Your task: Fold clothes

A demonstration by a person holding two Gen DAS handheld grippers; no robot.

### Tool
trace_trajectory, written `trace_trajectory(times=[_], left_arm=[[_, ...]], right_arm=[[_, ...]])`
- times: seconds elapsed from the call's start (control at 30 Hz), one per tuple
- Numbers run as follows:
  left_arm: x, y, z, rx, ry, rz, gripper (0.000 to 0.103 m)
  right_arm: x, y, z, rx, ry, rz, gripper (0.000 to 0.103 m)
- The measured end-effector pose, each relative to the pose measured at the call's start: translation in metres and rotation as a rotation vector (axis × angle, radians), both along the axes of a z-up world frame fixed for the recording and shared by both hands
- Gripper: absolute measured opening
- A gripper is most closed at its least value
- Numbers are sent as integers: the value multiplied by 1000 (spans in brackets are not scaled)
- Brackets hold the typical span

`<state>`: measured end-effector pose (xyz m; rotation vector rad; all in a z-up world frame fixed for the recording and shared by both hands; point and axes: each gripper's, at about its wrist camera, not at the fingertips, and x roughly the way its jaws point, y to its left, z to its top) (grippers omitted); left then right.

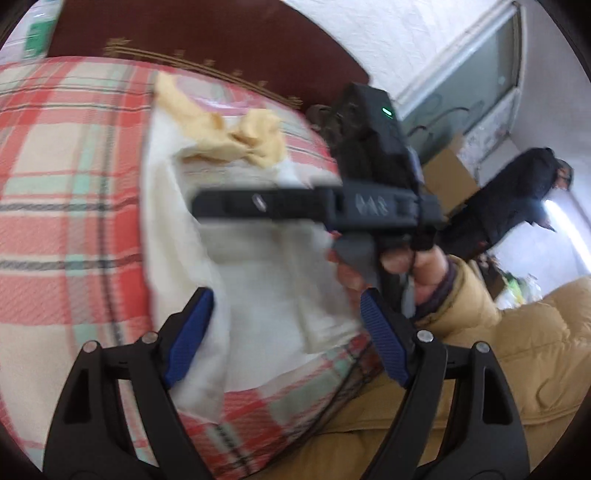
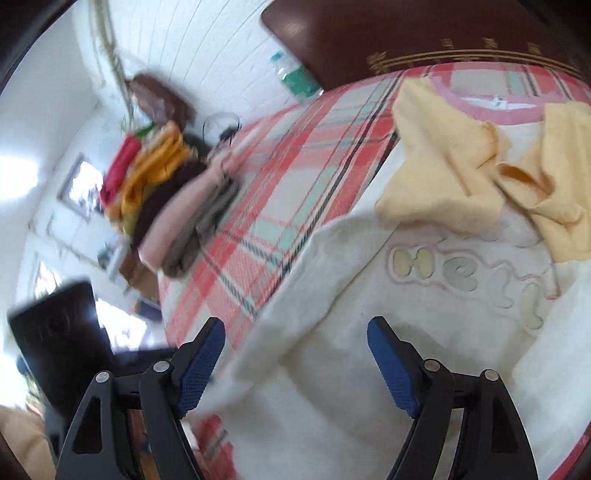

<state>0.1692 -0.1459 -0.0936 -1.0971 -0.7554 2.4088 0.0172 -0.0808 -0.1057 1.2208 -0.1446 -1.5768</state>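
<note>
A white garment (image 2: 369, 295) with pastel lettering lies spread on the plaid bed sheet (image 2: 288, 166). A crumpled yellow garment (image 2: 461, 166) rests on its far end. My right gripper (image 2: 297, 365) is open just above the white garment's near edge, which runs past the left fingertip. In the left wrist view the same white garment (image 1: 266, 280) and yellow garment (image 1: 236, 133) show. My left gripper (image 1: 288, 332) is open over the white cloth's near part, holding nothing. A hand (image 1: 406, 266) holds the right gripper's black housing (image 1: 373, 155) above the cloth.
A dark red headboard (image 1: 184, 33) stands behind the bed. A pile of clothes (image 2: 166, 192) sits at the bed's left edge, with a bottle (image 2: 295, 79) beyond. A yellow puffy sleeve (image 1: 498, 332), a cardboard box (image 1: 447, 177) and a dark-clothed person (image 1: 517, 199) are at the right.
</note>
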Motion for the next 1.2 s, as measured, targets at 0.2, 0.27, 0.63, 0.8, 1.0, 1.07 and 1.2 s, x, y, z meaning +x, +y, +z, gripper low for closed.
trace_trajectory(times=[0.2, 0.27, 0.63, 0.8, 1.0, 1.07, 1.2], left_arm=[[-12, 22, -12, 9, -48, -60, 82], [-5, 13, -2, 69, 15, -53, 82], [-8, -16, -21, 102, -25, 100, 88], [-15, 15, -37, 61, -66, 17, 88], [-7, 0, -41, 145, -54, 46, 89], [-1, -9, -43, 168, -47, 67, 88], [6, -19, -42, 192, -33, 70, 88]], right_arm=[[-22, 41, -6, -166, -250, -157, 94], [-28, 57, -7, -230, -339, -191, 95], [-45, 139, -8, -674, -482, -373, 103], [-34, 101, -5, -513, -374, -285, 103], [-55, 37, -38, -353, -528, -295, 103], [-65, 29, -44, -330, -542, -335, 103], [-76, 16, -45, -292, -504, -371, 103]])
